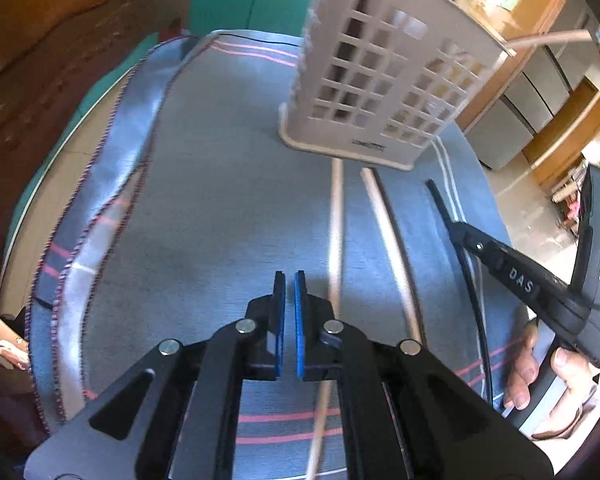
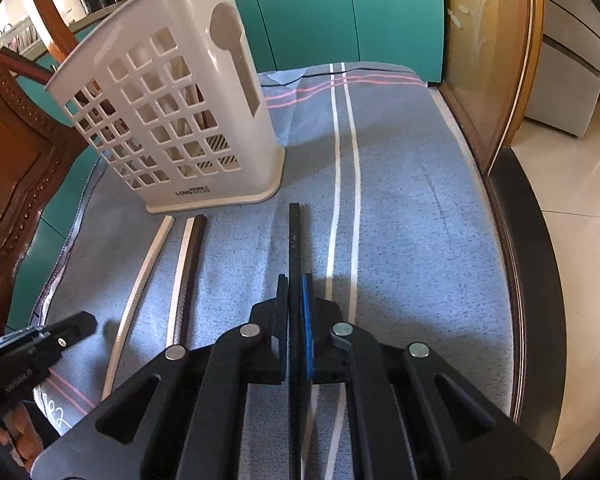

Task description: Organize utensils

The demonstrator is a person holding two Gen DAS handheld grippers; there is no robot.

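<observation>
A white slotted utensil holder stands upright on the blue-grey cloth. Two pale chopsticks lie in front of it, pointing at its base; they also show in the right wrist view. My left gripper hovers just left of the nearer pale chopstick, its jaws a narrow gap apart with nothing between them. My right gripper is shut on a black chopstick, which runs straight between the pads. In the left wrist view the right gripper holds the black chopstick low over the cloth.
The cloth covers a round table whose edge curves close on the right. A carved wooden chair stands behind the holder at the left. Teal cabinets sit beyond the table. A person's hand grips the right tool.
</observation>
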